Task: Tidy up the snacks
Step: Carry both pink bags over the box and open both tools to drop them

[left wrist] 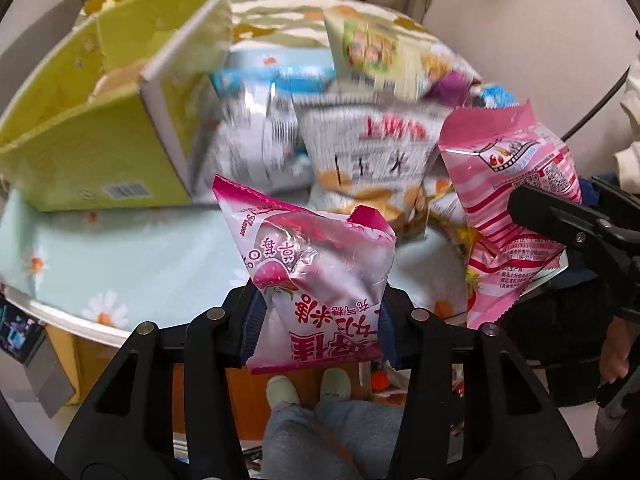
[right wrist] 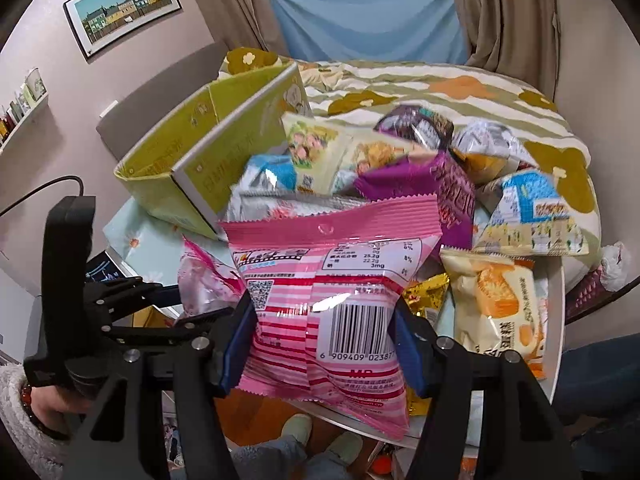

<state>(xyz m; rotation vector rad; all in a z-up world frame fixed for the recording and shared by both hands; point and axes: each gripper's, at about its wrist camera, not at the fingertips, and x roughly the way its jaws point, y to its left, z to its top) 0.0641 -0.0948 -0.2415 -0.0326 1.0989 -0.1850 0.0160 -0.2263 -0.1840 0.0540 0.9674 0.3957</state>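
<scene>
- Left gripper pinches a pink-and-white snack bag by its lower part, bag standing up out of the jaws.
- Right gripper clamps a pink striped packet likewise.
- The open green box lies up-left of both, nearer the left hand.

two pink snack packets, clamped
</scene>
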